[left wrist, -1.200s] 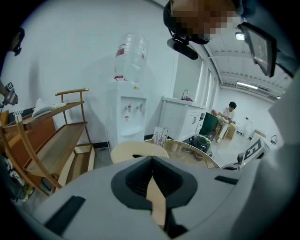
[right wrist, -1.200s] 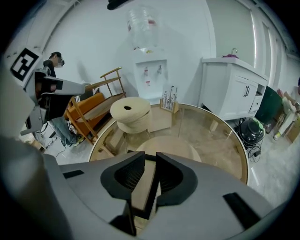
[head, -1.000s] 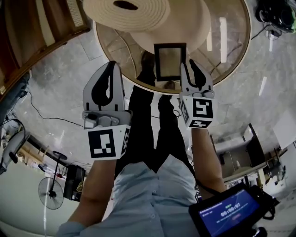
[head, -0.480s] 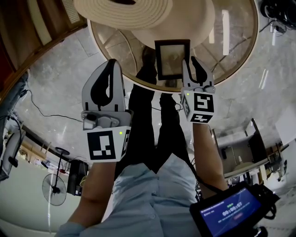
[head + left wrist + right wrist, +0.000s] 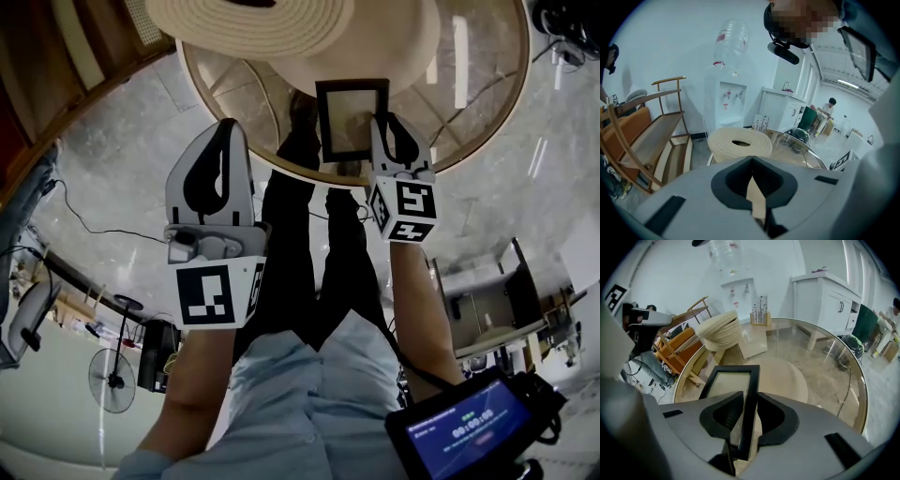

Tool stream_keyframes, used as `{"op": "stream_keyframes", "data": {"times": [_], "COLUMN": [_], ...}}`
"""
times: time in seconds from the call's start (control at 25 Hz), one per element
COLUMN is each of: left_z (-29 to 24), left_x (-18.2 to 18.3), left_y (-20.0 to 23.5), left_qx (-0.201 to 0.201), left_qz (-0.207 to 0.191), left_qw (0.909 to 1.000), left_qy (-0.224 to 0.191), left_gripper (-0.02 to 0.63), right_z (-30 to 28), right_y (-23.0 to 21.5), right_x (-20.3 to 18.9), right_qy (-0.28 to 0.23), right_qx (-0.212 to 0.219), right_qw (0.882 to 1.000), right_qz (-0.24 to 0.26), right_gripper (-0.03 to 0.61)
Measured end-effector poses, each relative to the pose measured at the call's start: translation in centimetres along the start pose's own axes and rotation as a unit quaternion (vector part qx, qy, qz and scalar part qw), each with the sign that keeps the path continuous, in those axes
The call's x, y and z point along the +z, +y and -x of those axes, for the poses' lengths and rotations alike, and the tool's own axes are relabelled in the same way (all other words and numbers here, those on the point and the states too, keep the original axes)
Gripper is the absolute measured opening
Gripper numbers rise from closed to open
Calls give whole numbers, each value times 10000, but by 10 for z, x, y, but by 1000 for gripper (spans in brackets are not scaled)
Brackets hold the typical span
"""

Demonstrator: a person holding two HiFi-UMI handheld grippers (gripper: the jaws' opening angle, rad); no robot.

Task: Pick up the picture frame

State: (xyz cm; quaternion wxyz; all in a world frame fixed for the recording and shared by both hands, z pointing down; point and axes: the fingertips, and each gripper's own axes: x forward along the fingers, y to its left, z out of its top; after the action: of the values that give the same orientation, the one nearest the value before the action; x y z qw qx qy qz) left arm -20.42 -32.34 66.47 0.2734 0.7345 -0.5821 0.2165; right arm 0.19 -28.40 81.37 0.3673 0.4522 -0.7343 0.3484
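Observation:
A black picture frame (image 5: pixel 352 120) with a pale insert lies on the round glass table (image 5: pixel 469 141), near its front edge. My right gripper (image 5: pixel 387 131) is shut on the frame's right-hand bar. In the right gripper view that bar of the frame (image 5: pixel 729 383) runs straight between the two dark pads of the right gripper (image 5: pixel 750 397). My left gripper (image 5: pixel 225 136) hovers left of the table, off the glass, with its jaws together and nothing in them. In the left gripper view the left gripper (image 5: pixel 751 166) points toward a straw hat (image 5: pixel 739 140).
The wide-brimmed straw hat (image 5: pixel 253 23) sits at the table's far left, just behind the frame. A wooden rack (image 5: pixel 56 56) stands to the left. A fan (image 5: pixel 112 380) and cables are on the marble floor. A screen device (image 5: pixel 459 427) is strapped by my right arm.
My right gripper has moved forward and left onto the frame's right bar and shut on it. The left gripper has barely moved.

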Motion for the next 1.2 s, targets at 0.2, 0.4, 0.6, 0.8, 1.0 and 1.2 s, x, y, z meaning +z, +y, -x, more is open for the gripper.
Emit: {"op": "stream_keyframes", "data": {"times": [0.2, 0.4, 0.6, 0.8, 1.0, 1.2], "left_z": [0, 0, 2, 12, 33, 56], "left_x": [0, 3, 6, 26, 55, 83], "left_y": [-2, -5, -6, -11, -24, -27], "left_qx": [-20, -13, 0, -14, 35, 137], "left_qz": [-21, -61, -92, -140, -40, -364], "left_qw": [10000, 10000, 9999, 9995, 9988, 9961], "left_qy": [-11, -56, -118, -295, -491, -796], "left_gripper": [11, 11, 11, 11, 11, 11], "right_z": [-1, -1, 3, 20, 52, 83], "right_y": [-2, -3, -4, -4, -2, -2], "right_x": [-1, 2, 9, 33, 64, 91], "right_qy": [72, 17, -89, -329, -666, -1058], "right_qx": [-31, -67, -102, -145, -168, -160], "right_qw": [9999, 9999, 9999, 9994, 9976, 9942], "right_qz": [-113, -135, -83, 1, 80, 143], "right_gripper": [87, 80, 78, 78, 78, 78]}}
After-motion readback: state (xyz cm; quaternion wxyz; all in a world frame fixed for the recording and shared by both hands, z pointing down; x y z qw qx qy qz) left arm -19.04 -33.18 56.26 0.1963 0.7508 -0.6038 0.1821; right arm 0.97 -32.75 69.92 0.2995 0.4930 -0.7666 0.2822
